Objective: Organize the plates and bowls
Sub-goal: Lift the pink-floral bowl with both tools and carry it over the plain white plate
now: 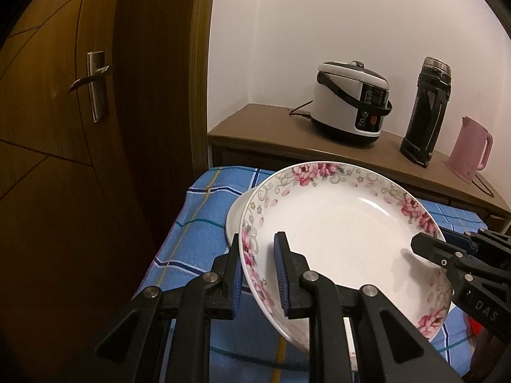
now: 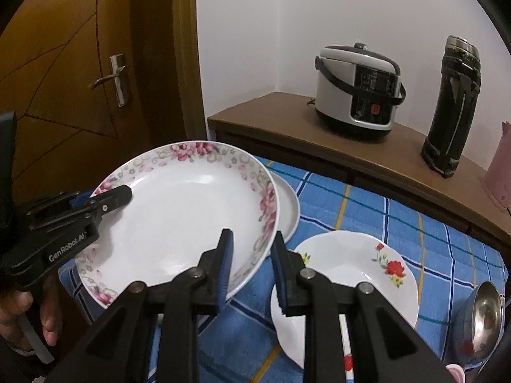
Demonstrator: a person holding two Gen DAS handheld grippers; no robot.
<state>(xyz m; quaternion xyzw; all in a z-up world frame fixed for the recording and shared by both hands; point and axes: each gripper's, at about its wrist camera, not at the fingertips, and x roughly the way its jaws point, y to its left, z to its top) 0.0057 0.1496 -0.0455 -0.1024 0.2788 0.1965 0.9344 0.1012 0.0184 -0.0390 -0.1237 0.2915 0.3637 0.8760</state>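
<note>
A white plate with pink flowers on its rim (image 1: 345, 233) (image 2: 182, 210) is held tilted above the blue checked cloth. My left gripper (image 1: 259, 271) straddles its left rim, jaws apart. My right gripper (image 2: 252, 268) straddles its right rim, jaws apart, and shows in the left wrist view (image 1: 424, 249). Whether either pinches the rim is unclear. A plain white plate (image 1: 234, 214) (image 2: 289, 207) lies under and behind it. A white plate with red flowers (image 2: 351, 274) lies on the cloth to the right. A steel bowl (image 2: 482, 319) sits at far right.
A brown sideboard (image 1: 265, 127) behind the table carries a rice cooker (image 1: 351, 102), a black flask (image 1: 426, 108) and a pink kettle (image 1: 469, 150). A wooden door (image 1: 64, 127) stands at the left. The cloth-covered table (image 1: 198, 223) ends near the door.
</note>
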